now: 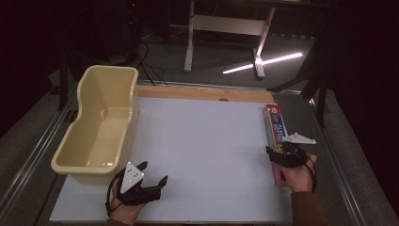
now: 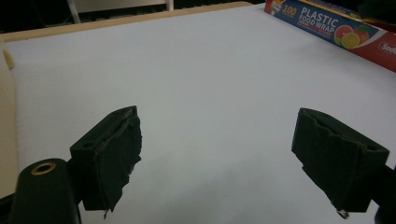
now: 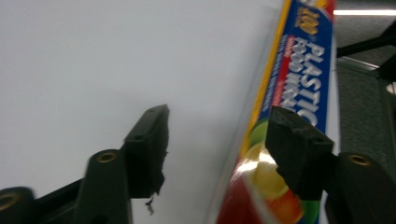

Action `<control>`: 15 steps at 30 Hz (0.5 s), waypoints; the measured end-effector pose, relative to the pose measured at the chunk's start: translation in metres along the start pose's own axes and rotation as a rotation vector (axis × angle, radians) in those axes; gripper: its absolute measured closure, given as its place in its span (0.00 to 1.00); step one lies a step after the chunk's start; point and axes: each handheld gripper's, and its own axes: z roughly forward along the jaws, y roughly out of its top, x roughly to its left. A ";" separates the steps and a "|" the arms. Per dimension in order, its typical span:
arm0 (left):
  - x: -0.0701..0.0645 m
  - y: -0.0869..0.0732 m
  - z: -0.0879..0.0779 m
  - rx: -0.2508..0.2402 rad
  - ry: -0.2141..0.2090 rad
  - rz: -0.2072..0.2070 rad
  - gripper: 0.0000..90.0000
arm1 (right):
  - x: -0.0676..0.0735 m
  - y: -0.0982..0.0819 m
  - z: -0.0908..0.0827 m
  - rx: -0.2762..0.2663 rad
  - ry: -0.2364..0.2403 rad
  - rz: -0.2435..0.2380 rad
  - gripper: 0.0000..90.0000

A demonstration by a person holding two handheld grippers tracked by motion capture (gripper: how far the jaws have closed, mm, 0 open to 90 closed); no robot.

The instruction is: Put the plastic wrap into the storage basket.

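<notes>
A long box of plastic food wrap point(image 1: 275, 125) lies along the right edge of the white board point(image 1: 207, 141), blue at its far end and red with fruit pictures at its near end. My right gripper point(image 1: 279, 151) hovers open over the near part of that box. In the right gripper view the box point(image 3: 303, 60) runs under the right jaw, and its left edge passes through the gap of the right gripper point(image 3: 215, 119). My left gripper point(image 1: 153, 172) is open near the front left of the board, nothing between its jaws. The left gripper point(image 2: 217, 140) faces bare board, with the box point(image 2: 336, 23) far off.
A cream plastic tub point(image 1: 101, 117) stands on the left side of the board, its near wall just behind my left gripper; its side shows at the left gripper view's edge point(image 2: 7, 116). A wooden strip point(image 1: 202, 92) borders the far edge. A white desk frame point(image 1: 226, 23) stands beyond.
</notes>
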 end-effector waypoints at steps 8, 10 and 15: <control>0.001 0.000 0.000 0.000 0.001 -0.003 0.18 | -0.026 0.018 0.029 0.071 -0.067 0.032 0.34; 0.001 0.000 0.000 0.000 0.001 -0.006 0.18 | -0.033 0.022 0.034 0.095 -0.078 0.043 0.33; 0.001 0.000 -0.001 -0.001 0.000 -0.006 0.18 | -0.046 0.029 0.049 0.146 -0.068 0.089 0.31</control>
